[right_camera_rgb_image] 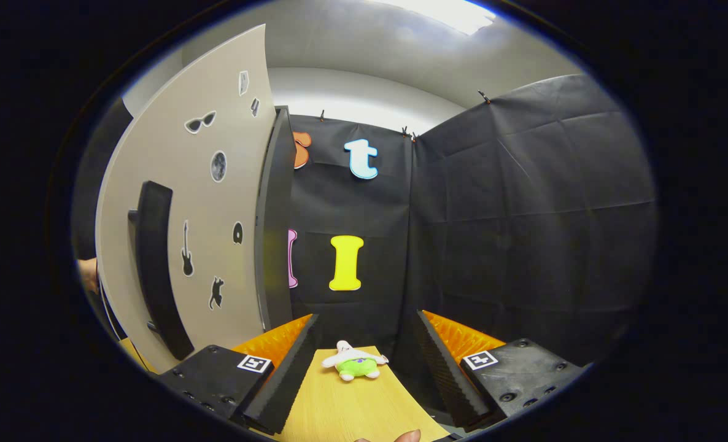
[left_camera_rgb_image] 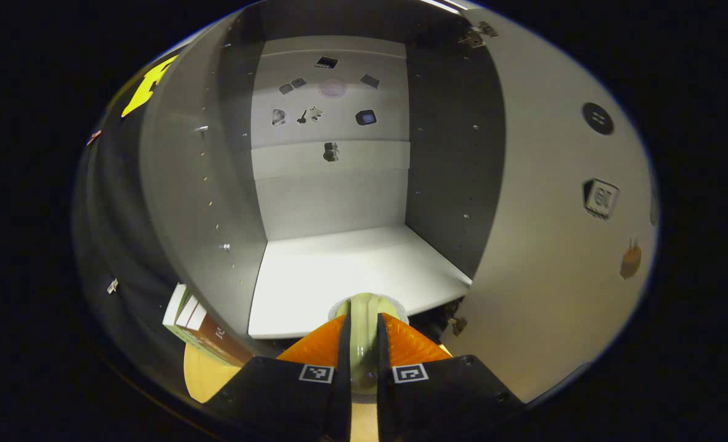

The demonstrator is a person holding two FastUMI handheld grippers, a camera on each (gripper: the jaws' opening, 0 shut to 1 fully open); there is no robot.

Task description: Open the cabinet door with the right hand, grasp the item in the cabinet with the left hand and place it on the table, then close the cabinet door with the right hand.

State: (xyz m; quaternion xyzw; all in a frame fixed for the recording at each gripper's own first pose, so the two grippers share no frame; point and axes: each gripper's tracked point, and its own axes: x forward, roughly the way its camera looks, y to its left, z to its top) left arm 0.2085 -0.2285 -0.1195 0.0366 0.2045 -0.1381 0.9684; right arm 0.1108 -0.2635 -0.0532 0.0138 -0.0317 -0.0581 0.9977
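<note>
The pale green item [left_camera_rgb_image: 364,344] is clenched in my left tongs [left_camera_rgb_image: 364,320] just off the shelf's [left_camera_rgb_image: 339,276] front edge, so I'd lower it gently onto the counter [right_camera_rgb_image: 339,411], clear of the plush [right_camera_rgb_image: 353,364], my right tongs [right_camera_rgb_image: 367,316] gaping near the open door [right_camera_rgb_image: 216,209].

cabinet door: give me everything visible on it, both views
The cabinet door stands swung wide open, a flat pale grey panel with a dark edge. Its outer face carries a long black vertical handle and small stickers; nothing touches it. In the left gripper view its inner face shows hinges top and bottom and a few more stickers.
</note>
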